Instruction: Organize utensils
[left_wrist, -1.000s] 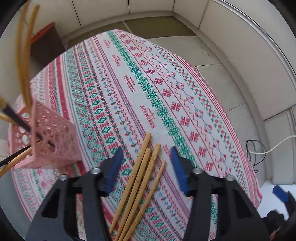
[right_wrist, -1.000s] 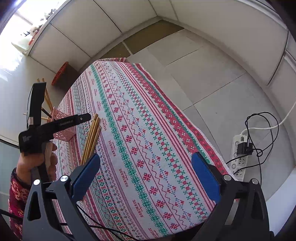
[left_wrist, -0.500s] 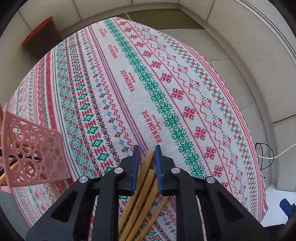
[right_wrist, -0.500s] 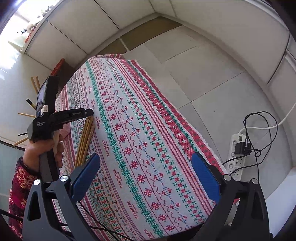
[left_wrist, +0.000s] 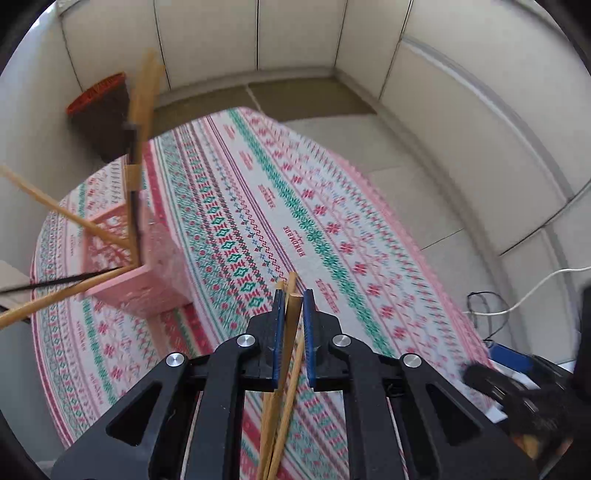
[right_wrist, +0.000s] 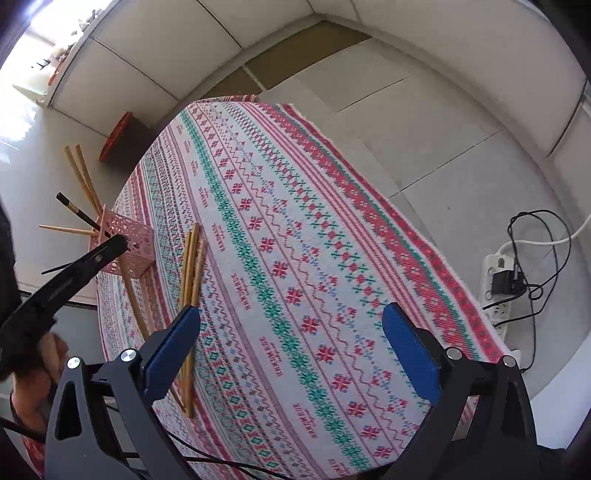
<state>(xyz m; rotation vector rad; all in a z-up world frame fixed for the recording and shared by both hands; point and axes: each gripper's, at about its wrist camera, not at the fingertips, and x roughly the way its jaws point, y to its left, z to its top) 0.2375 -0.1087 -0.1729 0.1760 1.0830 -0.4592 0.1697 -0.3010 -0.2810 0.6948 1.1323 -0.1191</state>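
The left gripper (left_wrist: 293, 306) is closing, its blue pads pinching one wooden chopstick (left_wrist: 291, 332) that runs up between the jaws, tip poking just past the fingertips. Behind the jaws, more sticks trail down toward the bottom of the left wrist view; how many are actually pinched is hard to say through the blur. Ahead of those jaws and off to their left stands the pink holder (left_wrist: 147, 266), on the patterned tablecloth (left_wrist: 332, 221), with chopsticks already fanning out of it.

Over on the right wrist view, the right gripper (right_wrist: 291, 354) hangs wide open, nothing between its blue pads, just cloth. Beyond its left jaw lie the loose chopsticks (right_wrist: 190, 273) in a bundle on the cloth, and further out the pink holder. The power strip (right_wrist: 498, 284) sits on the floor beyond its right jaw.
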